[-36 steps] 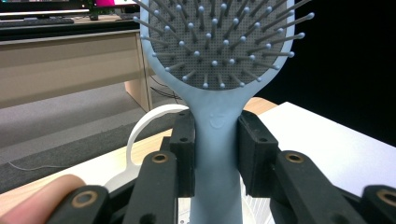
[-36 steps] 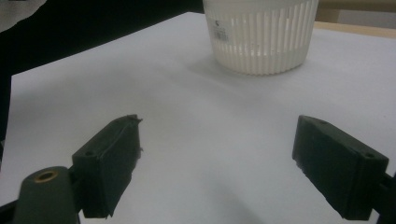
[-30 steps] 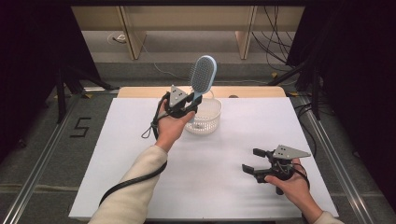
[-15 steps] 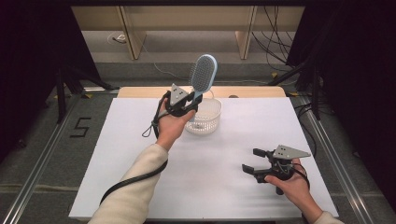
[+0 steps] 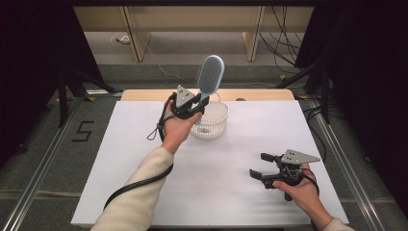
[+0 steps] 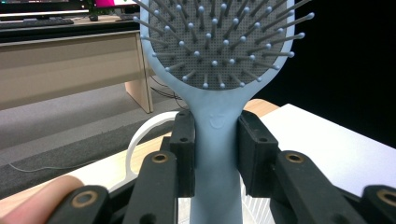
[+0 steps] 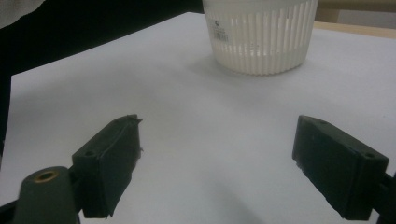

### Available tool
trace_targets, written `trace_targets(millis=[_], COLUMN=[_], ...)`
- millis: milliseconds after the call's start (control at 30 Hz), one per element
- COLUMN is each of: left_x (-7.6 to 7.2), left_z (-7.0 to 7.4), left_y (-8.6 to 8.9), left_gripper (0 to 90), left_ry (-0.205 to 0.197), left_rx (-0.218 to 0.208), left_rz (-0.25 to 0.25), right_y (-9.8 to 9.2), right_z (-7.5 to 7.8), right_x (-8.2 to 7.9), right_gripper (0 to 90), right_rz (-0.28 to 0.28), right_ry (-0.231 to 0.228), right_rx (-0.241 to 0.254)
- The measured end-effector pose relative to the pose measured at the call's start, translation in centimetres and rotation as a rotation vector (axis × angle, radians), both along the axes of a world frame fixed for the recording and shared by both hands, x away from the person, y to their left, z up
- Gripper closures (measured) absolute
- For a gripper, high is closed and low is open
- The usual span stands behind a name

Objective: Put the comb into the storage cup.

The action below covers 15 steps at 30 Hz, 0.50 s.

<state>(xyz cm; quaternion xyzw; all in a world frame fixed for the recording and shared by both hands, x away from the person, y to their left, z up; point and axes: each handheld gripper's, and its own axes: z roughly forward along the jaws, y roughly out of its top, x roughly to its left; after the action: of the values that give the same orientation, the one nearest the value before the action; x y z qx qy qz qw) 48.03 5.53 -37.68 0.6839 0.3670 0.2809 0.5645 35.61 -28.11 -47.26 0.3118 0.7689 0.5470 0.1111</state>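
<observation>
Your left claw point(image 5: 196, 107) pinches the brush point(image 5: 210, 76) handle above the basket point(image 5: 211, 122), hiding its 9 o'clock rim; your right claw point(image 5: 263, 166) is spread over bare worktop point(image 5: 231, 192) near the 5 o'clock edge

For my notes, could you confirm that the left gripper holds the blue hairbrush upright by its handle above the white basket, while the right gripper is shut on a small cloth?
Not quite: the right gripper is open and holds nothing, as the right gripper view shows. The rest stands: the left gripper holds the blue hairbrush upright by its handle above the white basket.
</observation>
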Motion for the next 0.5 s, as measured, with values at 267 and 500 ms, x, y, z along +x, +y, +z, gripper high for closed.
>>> trace_targets(millis=[267, 500], left_x=[0.18, 0.35], left_z=[0.05, 0.09], left_y=[-0.15, -0.11], left_gripper=[69.5, 69.5], left_ry=[0.0, 0.001], left_rx=[0.002, 0.004], left_rz=[0.0, 0.002], right_y=[-0.02, 0.02], right_z=[0.01, -0.02], right_x=[-0.01, 0.0], right_gripper=[16.2, 16.2], right_rz=[-0.001, 0.001], right_ry=[0.0, 0.001], right_rx=[0.0, 0.0])
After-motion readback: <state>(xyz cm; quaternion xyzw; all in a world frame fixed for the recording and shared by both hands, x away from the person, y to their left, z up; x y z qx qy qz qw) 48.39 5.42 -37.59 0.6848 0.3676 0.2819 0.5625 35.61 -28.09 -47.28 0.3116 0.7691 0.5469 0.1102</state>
